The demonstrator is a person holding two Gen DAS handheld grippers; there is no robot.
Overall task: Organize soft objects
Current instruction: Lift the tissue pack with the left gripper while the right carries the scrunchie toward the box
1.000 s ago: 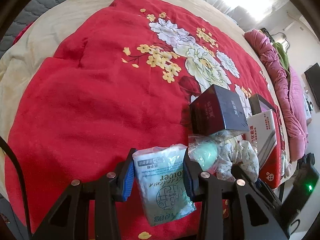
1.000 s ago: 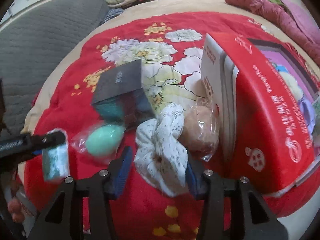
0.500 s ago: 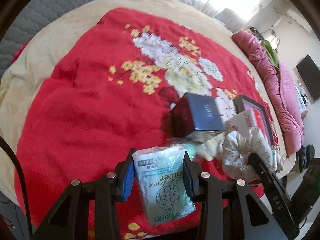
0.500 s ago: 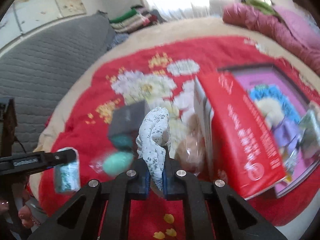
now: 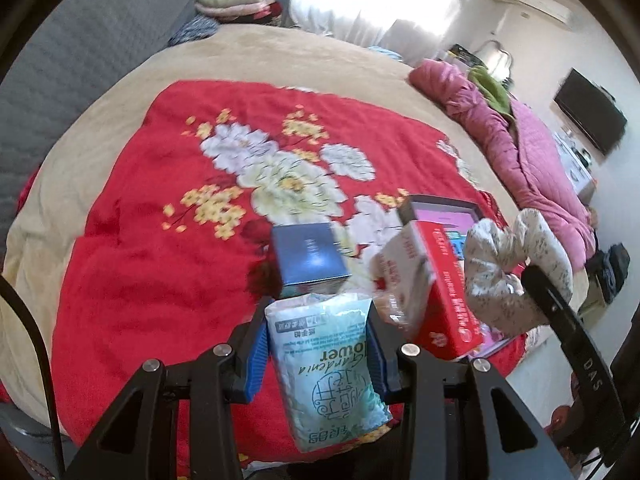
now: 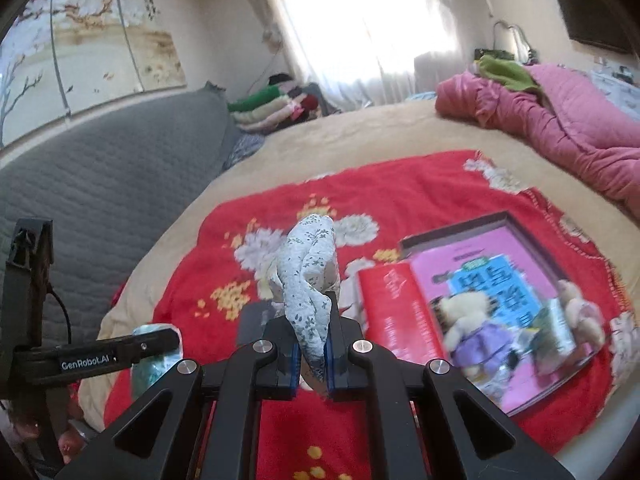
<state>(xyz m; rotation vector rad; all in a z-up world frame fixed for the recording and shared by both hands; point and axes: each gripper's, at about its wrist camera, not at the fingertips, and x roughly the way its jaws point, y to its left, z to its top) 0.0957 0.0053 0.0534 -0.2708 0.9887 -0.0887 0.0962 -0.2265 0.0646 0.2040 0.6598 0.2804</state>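
Left gripper (image 5: 318,344) clamped on tissue pack (image 5: 326,364), held above near edge of red blanket (image 5: 160,264) on bed. Right gripper (image 6: 311,354) closed tight on floral scrunchie (image 6: 308,280), lifted over blanket, left of open red box (image 6: 480,304) with plush toys. Dark blue box (image 5: 308,256) just beyond pack.

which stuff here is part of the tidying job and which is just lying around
Job:
left gripper holding tissue pack
right gripper holding floral scrunchie
open red box with plush toys

Lying about:
dark blue box
pink quilt
folded clothes
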